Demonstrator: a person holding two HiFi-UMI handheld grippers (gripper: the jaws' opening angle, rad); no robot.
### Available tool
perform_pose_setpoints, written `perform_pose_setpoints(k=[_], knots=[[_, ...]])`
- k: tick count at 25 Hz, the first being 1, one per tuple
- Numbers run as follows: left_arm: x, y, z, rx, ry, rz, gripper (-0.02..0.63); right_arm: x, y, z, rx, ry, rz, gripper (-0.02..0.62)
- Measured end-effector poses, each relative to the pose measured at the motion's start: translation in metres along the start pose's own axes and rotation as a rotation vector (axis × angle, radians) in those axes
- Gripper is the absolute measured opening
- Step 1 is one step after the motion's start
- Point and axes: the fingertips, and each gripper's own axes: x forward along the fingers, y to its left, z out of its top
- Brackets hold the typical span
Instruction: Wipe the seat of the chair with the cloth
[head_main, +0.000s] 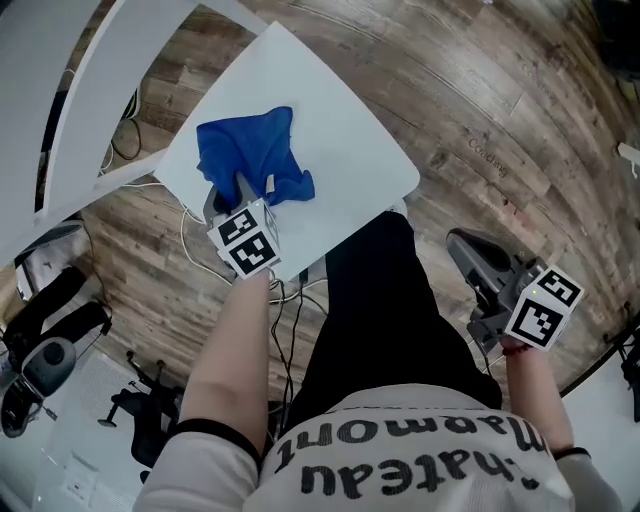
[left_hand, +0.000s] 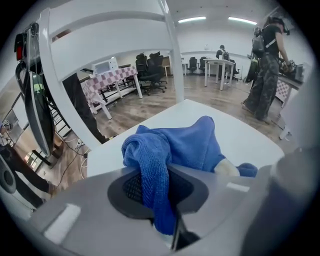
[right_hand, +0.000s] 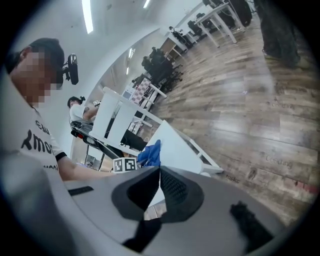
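Blue cloth (head_main: 255, 155) bunched on white seat (head_main: 345, 125), toward the seat's left near part, most of the seat bare to the right and far side. One fold of cloth pinched in left gripper (head_main: 240, 192), gripper tip down on the heap. Jaws clenched on that fold: in left gripper view, a twisted strip of terry running down between the dark pads (left_hand: 131, 189), the rest of the cloth piled just beyond, resting on the seat.

Seat tilted as a diamond in head view, one corner pointing near, touching or just beside a black-trousered leg (head_main: 375, 300). White backrest (head_main: 85, 110) at far left. Cables (head_main: 283, 310) on wood floor (head_main: 520, 110) under the seat's near left edge.

Right gripper (head_main: 465, 245) off to the right, well apart from the seat and cloth, over bare floor. Jaws pressed together, pads meeting, nothing between them; seat and cloth small in right gripper view, beyond the jaw tips.

Behind the seat in left gripper view: office chairs (left_hand: 152, 67), tables, a standing person (left_hand: 265, 70) at far right.
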Motion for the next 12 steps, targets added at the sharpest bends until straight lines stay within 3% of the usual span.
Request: perform_pose_setpoints(k=[4, 12], knots=[[0.006, -0.039, 0.022, -0.014, -0.037, -0.059, 0.040, -0.020, -0.012, -0.002, 0.043, -0.056, -0.031, 0.015], [0.020, -0.120, 0.074, 0.051, -0.098, -0.179, 0.041, -0.058, -0.034, -0.012, 0.124, -0.170, -0.093, 0.015]])
